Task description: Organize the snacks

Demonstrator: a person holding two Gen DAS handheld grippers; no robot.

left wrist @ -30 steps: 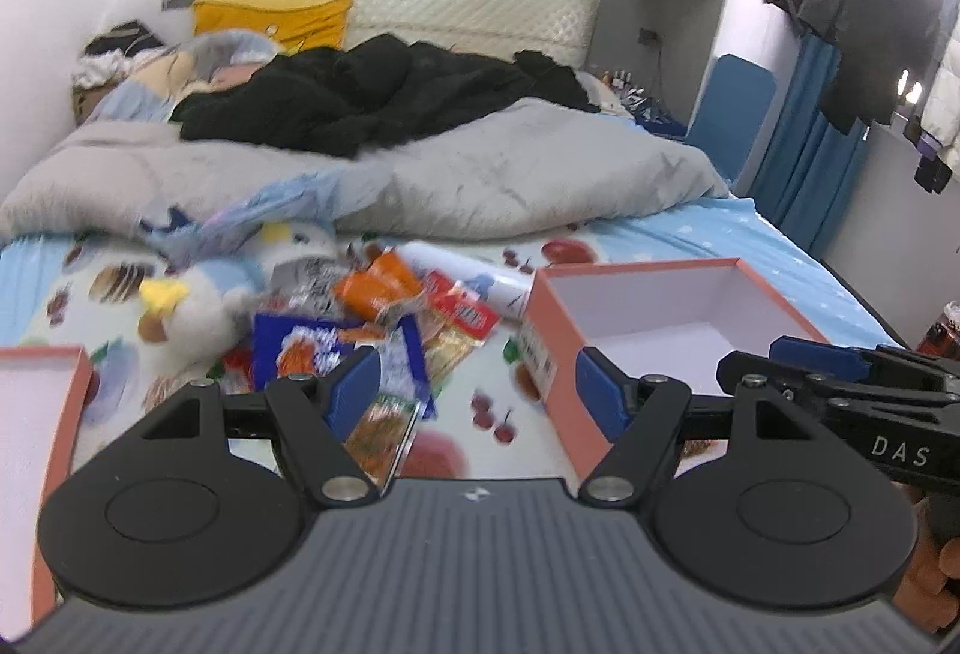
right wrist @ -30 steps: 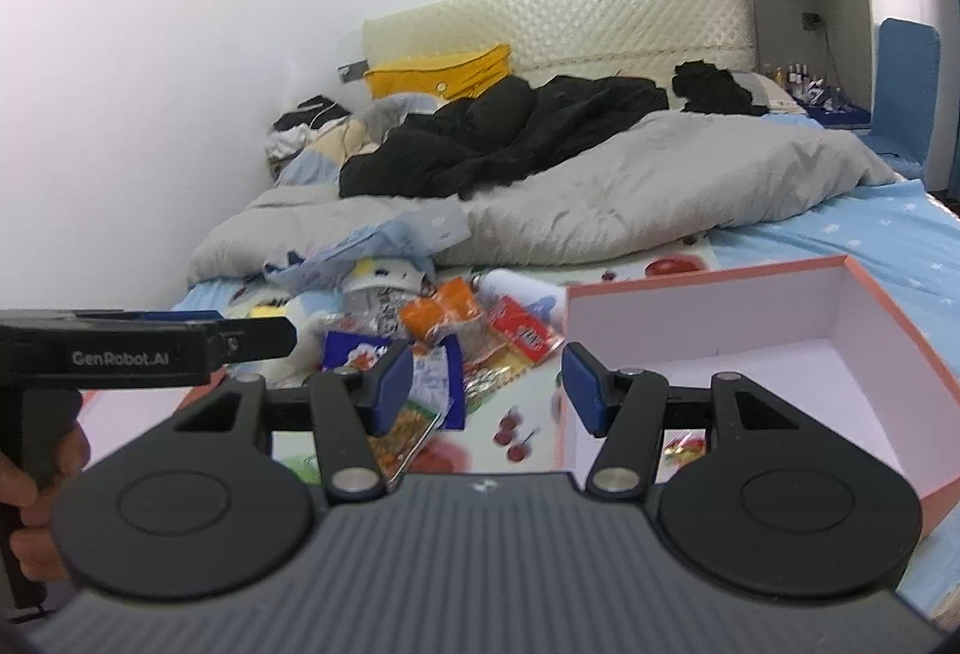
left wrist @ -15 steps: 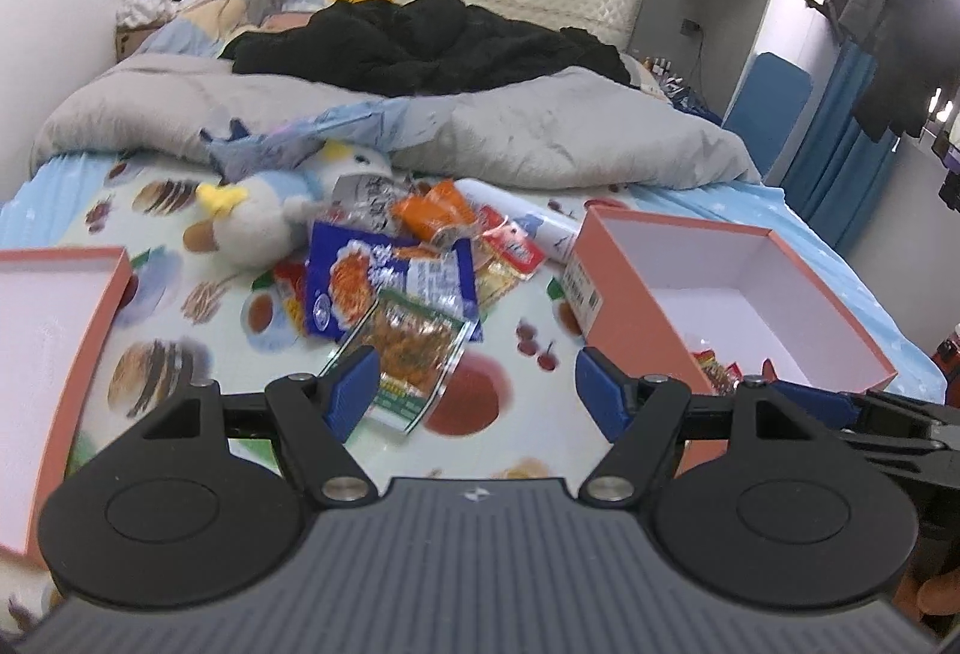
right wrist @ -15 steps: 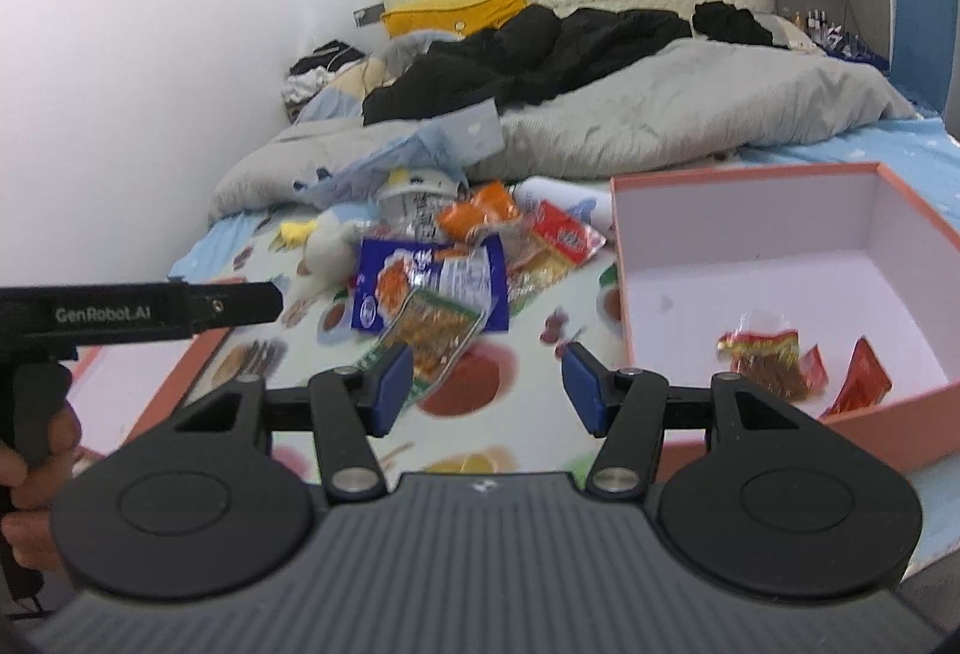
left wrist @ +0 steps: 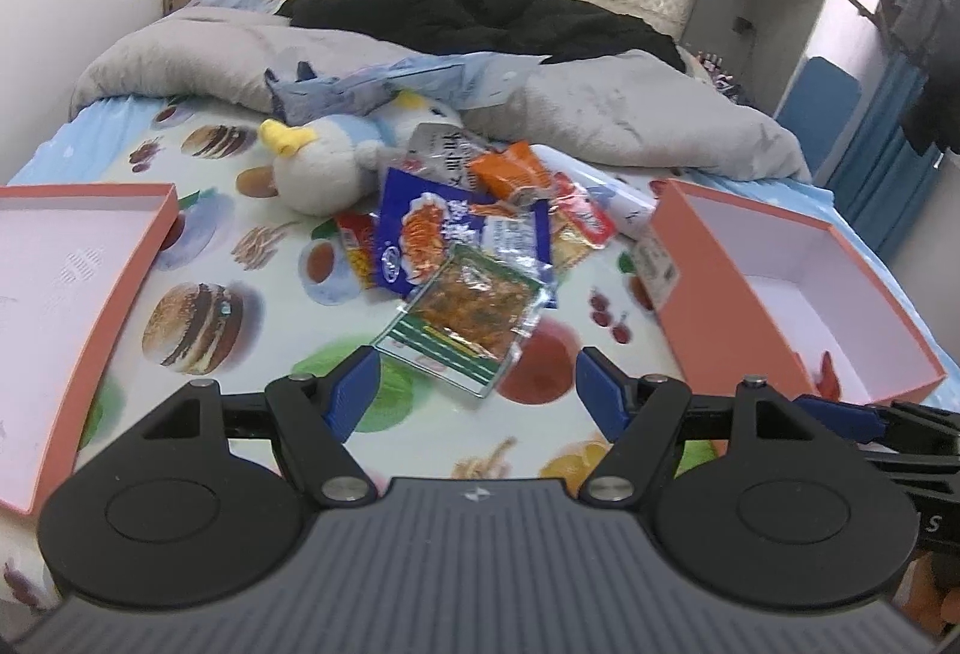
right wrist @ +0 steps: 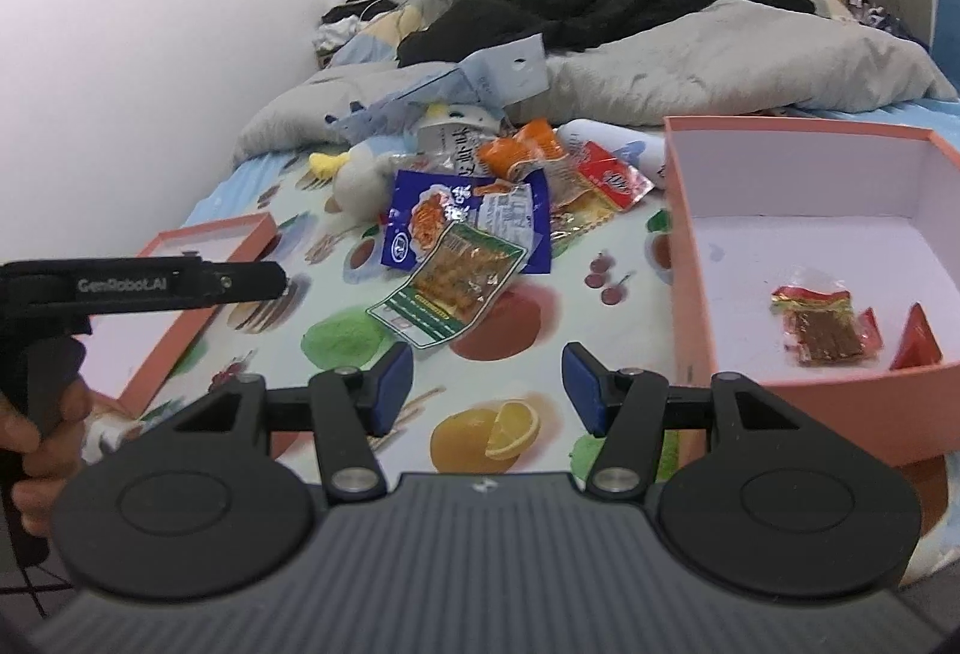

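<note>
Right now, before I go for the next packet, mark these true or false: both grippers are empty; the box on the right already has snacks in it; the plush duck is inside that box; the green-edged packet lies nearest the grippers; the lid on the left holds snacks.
1. Both grippers are empty. True: the left gripper and right gripper stand open with nothing between the fingers.
2. The open box already holds snacks. True: a few small red packets lie inside.
3. The plush duck is in that box. False: the plush duck lies on the bed sheet beside the snack pile.
4. The green-edged packet lies nearest the grippers. True.
5. The lid holds snacks. False: the lid shows none.
</note>
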